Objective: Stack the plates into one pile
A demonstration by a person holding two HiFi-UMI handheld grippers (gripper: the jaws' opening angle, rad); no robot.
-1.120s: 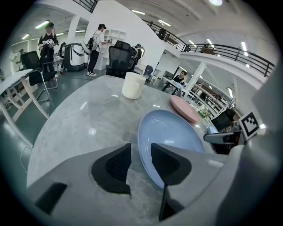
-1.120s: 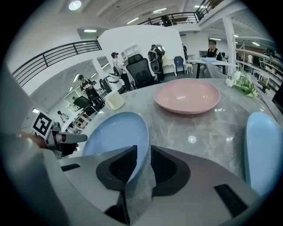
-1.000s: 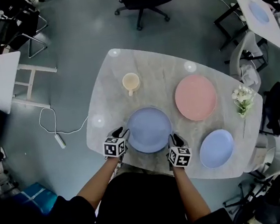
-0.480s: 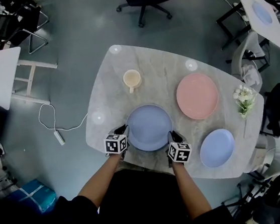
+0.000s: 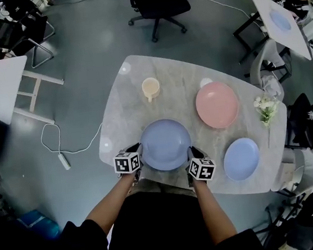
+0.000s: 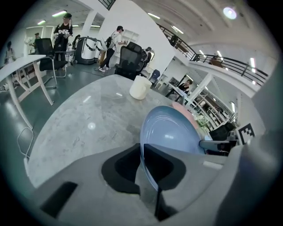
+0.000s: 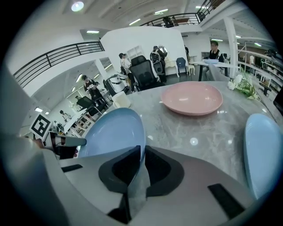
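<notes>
In the head view, the large round pale-blue plate [image 5: 165,144] sits at lower centre of the grey marbled worktop [image 5: 178,93]. The left claw [image 5: 137,150] is on its left rim and the right claw [image 5: 192,153] on its right rim. The round pink plate [image 5: 217,104] lies to the upper right and the smaller round blue plate [image 5: 241,158] to the lower right, both apart from it. A cream mug [image 5: 151,88] stands above. In the left gripper view, the left claw's jaws have just been closing and now pinch the pale-blue plate's thin rim. In the right gripper view, the right claw's jaws have likewise just been closing and clamp the opposite rim, with the pink plate ahead at upper centre. The step in hand looks like a two-handed pick-up of the large plate, with no pile begun. The next move probably calls for lifting it level with both grips firm, carrying it over another plate, likely the pink one, and lowering it centred.
</notes>
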